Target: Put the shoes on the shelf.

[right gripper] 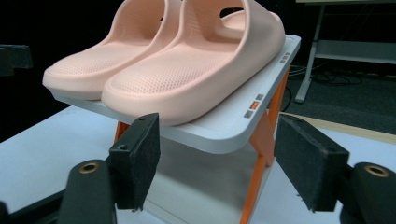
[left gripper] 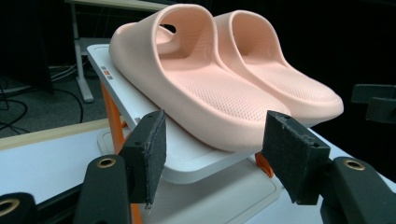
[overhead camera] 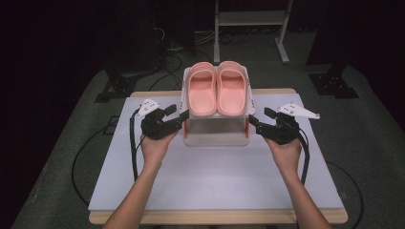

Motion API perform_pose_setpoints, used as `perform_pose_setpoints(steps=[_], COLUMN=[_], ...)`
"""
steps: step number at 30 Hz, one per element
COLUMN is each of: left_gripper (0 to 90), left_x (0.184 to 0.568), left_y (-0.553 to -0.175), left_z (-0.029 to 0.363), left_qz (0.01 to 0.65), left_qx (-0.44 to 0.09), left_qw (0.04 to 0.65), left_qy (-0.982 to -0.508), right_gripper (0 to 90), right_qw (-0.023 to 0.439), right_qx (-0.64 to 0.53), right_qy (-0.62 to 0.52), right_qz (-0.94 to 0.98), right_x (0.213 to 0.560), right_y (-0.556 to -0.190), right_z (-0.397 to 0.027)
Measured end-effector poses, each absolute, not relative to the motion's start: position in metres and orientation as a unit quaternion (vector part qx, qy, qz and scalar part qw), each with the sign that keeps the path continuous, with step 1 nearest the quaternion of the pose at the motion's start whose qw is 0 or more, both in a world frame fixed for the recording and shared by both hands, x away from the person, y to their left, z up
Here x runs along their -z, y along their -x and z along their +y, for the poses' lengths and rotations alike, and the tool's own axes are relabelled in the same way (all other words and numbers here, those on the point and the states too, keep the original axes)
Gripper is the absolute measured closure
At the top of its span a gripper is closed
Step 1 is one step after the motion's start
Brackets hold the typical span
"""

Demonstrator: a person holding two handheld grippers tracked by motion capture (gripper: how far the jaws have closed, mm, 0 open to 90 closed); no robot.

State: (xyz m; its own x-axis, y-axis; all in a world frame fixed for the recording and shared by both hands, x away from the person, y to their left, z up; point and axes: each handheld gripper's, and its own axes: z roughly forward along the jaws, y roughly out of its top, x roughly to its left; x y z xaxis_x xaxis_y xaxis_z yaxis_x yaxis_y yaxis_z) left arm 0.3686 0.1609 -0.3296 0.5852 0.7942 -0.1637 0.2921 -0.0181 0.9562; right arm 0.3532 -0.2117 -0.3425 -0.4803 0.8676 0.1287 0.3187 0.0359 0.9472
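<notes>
Left gripper [overhead camera: 175, 114]: jaws spread wide, holding nothing; tips at the left edge of the rack's top shelf [overhead camera: 185, 90].
Right gripper [overhead camera: 255, 121]: jaws likewise parted and empty; tips at the shelf's right edge.
Slippers [overhead camera: 217, 88]: pink pair, side by side on the tilted white shelf, toes away from the person.
Rack: white shelf on orange legs, standing on the table [overhead camera: 215, 176].
Step, judged: approach, nothing grasped yet.
Next move, judged: each gripper closes on the shelf rim or a slipper's side.
Hands: forearms angled inward, symmetrical, palms under the grippers.
</notes>
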Motion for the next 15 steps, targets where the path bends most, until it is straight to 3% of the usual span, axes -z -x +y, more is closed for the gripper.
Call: perform_pose_setpoints(steps=[15], left_gripper=[36.8], left_x=[0.339], left_y=[-0.36], left_z=[0.166], left_qz=[0.4], left_qx=[-0.22], left_qw=[0.576], left_qy=[-0.679], right_gripper=[30.0], right_qw=[0.254], right_qx=[-0.531], right_qy=[-0.448], right_qz=[0.672], right_x=[0.36], right_y=[-0.342], right_z=[-0.221])
